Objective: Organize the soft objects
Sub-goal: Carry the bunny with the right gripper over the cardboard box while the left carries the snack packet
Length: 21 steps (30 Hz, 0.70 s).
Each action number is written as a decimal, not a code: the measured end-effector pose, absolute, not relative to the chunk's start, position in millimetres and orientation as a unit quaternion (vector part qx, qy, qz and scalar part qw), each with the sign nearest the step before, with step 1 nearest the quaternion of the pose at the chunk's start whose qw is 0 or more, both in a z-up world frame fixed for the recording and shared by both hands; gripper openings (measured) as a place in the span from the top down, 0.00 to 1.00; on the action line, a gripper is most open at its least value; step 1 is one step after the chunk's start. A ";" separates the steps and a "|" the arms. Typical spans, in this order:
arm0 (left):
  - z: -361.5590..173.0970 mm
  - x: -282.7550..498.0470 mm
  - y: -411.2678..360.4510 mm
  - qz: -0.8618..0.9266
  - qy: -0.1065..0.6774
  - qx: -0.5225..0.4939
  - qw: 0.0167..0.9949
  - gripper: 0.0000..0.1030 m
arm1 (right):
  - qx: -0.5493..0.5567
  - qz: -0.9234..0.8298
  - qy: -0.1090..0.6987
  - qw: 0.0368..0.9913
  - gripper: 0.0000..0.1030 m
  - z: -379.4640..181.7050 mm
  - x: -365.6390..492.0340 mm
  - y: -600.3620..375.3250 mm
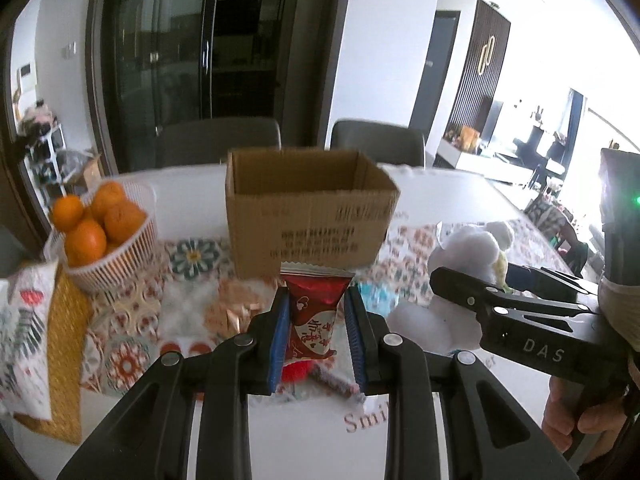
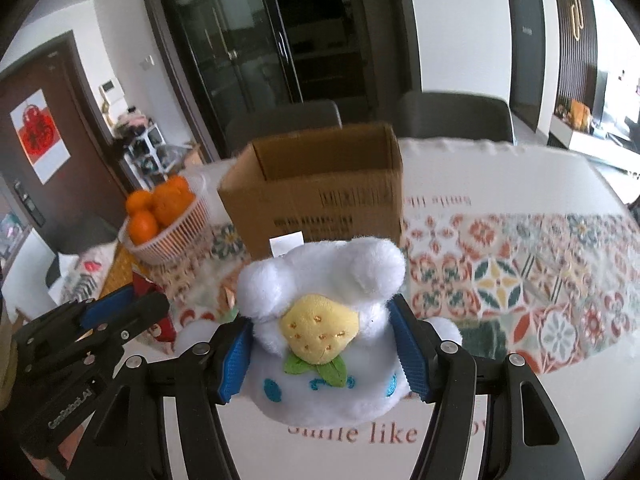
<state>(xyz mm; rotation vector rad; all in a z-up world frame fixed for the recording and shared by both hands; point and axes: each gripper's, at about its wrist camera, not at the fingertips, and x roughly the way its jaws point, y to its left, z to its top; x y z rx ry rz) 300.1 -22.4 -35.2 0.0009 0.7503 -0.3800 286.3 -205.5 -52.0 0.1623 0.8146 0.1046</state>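
Left tool pinches my red snack packet between its blue pads; right tool clamps the white plush toy. Both are held above the worktop, near the open cardboard box beside the orange basket.

Left wrist: low over the desk, facing the cardboard box close ahead.
Right wrist: same facing, right of it.
Shared: cardboard box, basket of oranges.
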 end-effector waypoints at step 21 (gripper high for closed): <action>26.0 363.4 -27.4 -0.196 0.294 0.005 0.935 0.73 | 0.097 0.064 0.310 0.943 0.37 15.2 344.9 -213.6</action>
